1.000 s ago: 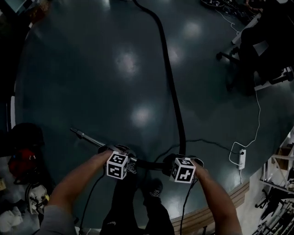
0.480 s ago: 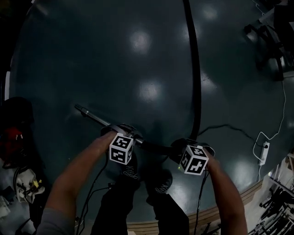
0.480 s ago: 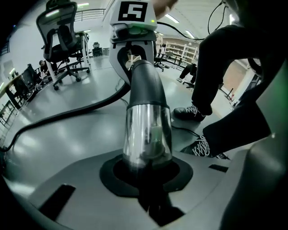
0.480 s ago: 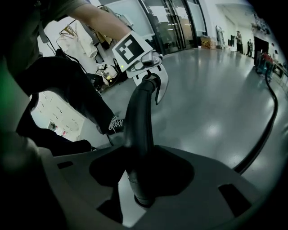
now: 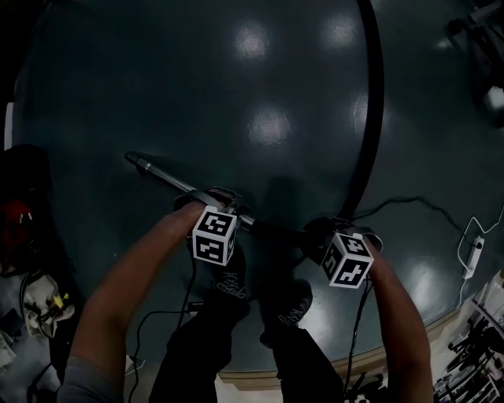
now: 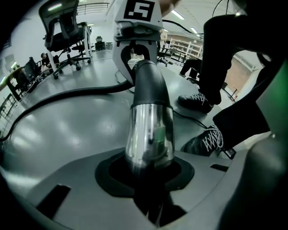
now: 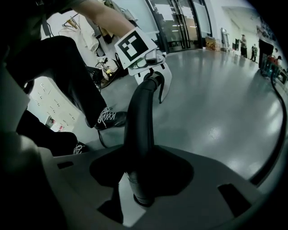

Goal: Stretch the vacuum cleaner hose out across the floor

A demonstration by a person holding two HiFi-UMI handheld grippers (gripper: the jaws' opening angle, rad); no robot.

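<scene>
Spotter: Floor (image 5: 157, 94) first. Dark, glossy, bare ahead and to the left. Far left edge holds clutter (image 5: 31, 291). A chair (image 5: 466, 22) stands far right, and a tan border (image 5: 409, 346) runs just behind the shoes (image 5: 230, 282).

Handler: Hose?

Spotter: The hose (image 5: 372, 102) lies on the floor. Its long axis runs away from the person, ahead and a touch right, and leaves the head view at the top. The near end curves in to the right gripper (image 5: 327, 232).

Handler: So the right hand is nearer it.

Spotter: Yes. The right jaws pinch the black handle (image 5: 276, 231) close to where the hose joins, pads pressed on the tube. The left gripper (image 5: 223, 201) clamps the wand (image 5: 157, 173), jaws tight on the chrome part. The wand points away to the left. Whether its tip touches the floor, I cannot tell.

Handler: Grippers to each other?

Spotter: Side by side and near, with the handle bridging them. That whole piece lies crosswise to the hose.

Handler: Room for moving?

Spotter: My reading: within view the hose looks nearly straight, with a slight bow to the right. More stretch means drawing the handle back along the hose's line, toward the person, and the border sits close there. Left is open. Right is worse. A thin cable (image 5: 409, 203) crosses near the hose end, with a power strip (image 5: 472, 253) beyond.

Handler: Risk?

Spotter: Snagging that cable, likely.
</scene>
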